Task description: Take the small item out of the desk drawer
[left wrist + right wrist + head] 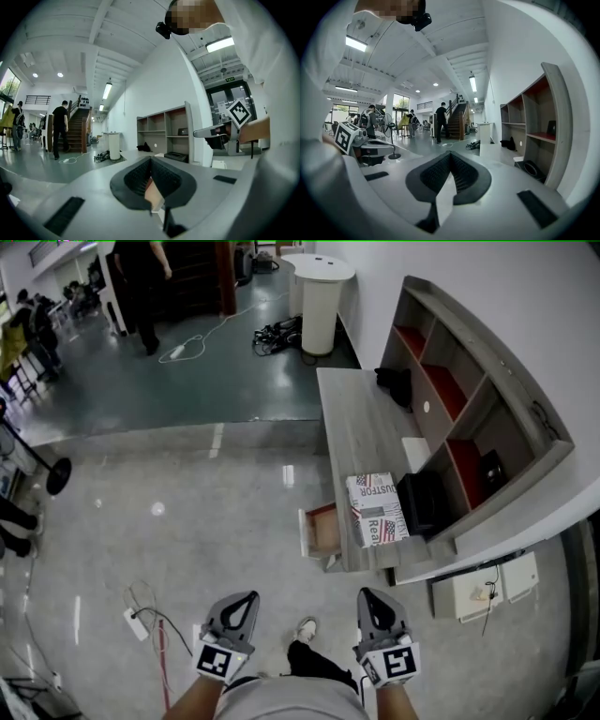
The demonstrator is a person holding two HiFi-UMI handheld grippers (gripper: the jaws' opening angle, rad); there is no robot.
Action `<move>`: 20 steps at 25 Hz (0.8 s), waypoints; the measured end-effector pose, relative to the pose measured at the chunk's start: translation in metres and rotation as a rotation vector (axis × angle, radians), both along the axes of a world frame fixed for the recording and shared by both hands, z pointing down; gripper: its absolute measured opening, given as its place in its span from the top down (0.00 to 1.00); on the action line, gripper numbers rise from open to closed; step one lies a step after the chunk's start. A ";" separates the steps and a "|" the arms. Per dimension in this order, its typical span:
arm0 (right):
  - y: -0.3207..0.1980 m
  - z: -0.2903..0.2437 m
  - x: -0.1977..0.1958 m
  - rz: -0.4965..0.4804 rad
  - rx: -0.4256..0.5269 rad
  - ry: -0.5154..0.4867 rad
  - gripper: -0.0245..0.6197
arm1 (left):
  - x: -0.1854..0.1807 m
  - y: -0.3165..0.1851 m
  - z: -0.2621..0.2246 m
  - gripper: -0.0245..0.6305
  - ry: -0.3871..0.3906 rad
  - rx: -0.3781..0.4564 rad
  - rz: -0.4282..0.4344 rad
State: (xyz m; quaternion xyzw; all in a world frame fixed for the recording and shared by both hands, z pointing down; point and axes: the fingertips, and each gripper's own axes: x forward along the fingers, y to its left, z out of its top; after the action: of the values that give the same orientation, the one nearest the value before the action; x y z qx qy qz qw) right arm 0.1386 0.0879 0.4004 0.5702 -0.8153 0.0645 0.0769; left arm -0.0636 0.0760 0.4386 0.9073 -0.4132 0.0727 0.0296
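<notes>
While L gripper [246,602] & R gripper [371,602] hang clenched, empty, drawer [322,531] lies open ahead, well apart, nearer R.

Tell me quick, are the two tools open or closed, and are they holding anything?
Left tool: closed, holding nothing.
Right tool: closed, holding nothing.

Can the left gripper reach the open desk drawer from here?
Probably not yet: the left gripper is shut and well short of the drawer, with a stretch of floor between. Nothing blocks the way.
</notes>
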 end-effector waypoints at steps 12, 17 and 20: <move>-0.107 0.009 0.027 -0.102 -0.002 -0.002 0.93 | 0.045 -0.113 0.027 0.94 -0.011 -0.075 -0.076; -0.119 0.015 0.016 -0.112 -0.012 0.024 0.93 | 0.051 -0.141 0.061 0.94 0.038 -0.134 -0.065; -0.125 0.033 0.014 -0.087 -0.046 0.047 0.93 | 0.057 -0.159 0.092 0.94 0.060 -0.174 -0.050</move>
State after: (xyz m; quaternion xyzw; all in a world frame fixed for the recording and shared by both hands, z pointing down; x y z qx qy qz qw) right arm 0.1521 -0.0370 0.4329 0.5338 -0.8356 0.0664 0.1116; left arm -0.0062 -0.0832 0.5307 0.8925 -0.4265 0.0805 0.1226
